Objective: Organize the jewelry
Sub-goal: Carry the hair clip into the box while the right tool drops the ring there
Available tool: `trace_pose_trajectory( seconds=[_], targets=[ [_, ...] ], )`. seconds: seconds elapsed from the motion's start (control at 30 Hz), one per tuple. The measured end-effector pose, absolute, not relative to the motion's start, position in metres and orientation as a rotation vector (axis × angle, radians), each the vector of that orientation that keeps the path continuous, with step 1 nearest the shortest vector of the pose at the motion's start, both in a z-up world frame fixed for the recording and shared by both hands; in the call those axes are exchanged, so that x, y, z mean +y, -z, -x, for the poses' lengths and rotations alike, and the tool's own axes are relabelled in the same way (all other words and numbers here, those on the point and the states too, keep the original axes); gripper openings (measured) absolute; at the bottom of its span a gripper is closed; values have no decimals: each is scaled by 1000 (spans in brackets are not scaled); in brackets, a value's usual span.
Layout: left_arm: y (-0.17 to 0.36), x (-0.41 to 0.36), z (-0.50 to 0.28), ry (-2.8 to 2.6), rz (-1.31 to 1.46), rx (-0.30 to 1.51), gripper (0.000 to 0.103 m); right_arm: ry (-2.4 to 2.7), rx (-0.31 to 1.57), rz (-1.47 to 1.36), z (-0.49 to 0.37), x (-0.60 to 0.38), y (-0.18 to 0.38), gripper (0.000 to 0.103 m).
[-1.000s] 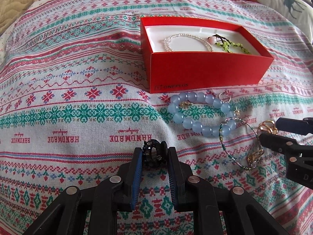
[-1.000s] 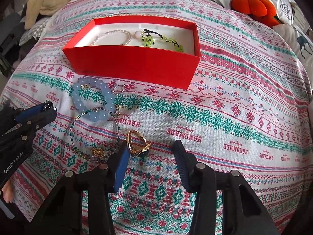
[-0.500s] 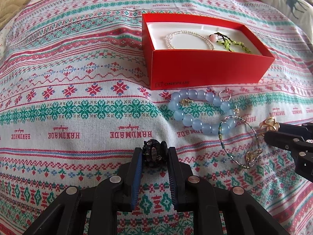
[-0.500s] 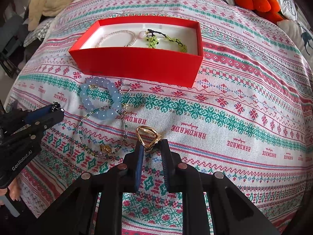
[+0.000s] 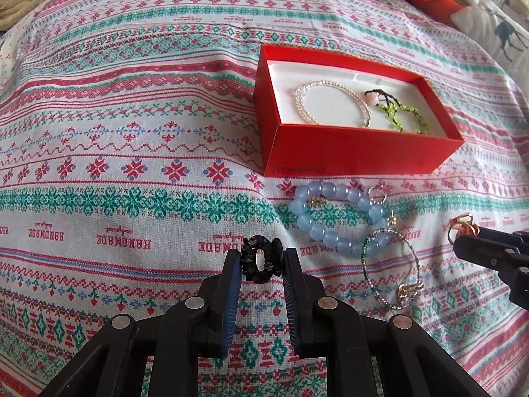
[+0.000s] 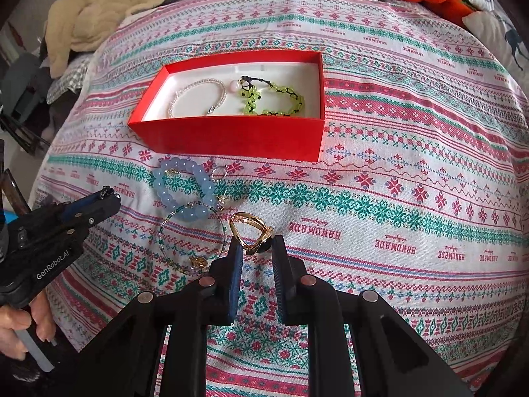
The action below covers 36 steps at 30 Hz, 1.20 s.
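Left gripper [image 5: 260,261] fingers clamped on black ring [image 5: 261,259], right gripper [image 6: 256,248] fingers clamped on gold ring [image 6: 250,233] (person's hand [image 6: 20,326] only in right view)

2 low views, shared red box [image 5: 347,145]

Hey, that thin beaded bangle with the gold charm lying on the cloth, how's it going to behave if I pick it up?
The thin beaded bangle probably keeps its hoop shape, since it lies as an open ring. It looks light, so it may swing from a one-sided pinch. It overlaps the blue bead bracelet, so lifting it could drag that along.
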<state>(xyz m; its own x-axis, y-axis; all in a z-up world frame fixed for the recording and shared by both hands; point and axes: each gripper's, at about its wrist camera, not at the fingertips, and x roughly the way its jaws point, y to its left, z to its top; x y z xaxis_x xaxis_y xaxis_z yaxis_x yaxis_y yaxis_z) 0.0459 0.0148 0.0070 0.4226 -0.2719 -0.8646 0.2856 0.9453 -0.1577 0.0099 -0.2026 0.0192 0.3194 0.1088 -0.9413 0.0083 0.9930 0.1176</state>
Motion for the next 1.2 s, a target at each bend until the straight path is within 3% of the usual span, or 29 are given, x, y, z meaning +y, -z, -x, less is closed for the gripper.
trace_pose_trajectory(
  seconds=[0.6, 1.2],
  targets=[
    [-55, -29, -74, 387, 56, 968, 19, -48, 1140, -254, -51, -232, -67, 19],
    [-20, -74, -112, 349, 9, 956, 20, -50, 1155, -302, -85, -243, -40, 19]
  ],
)
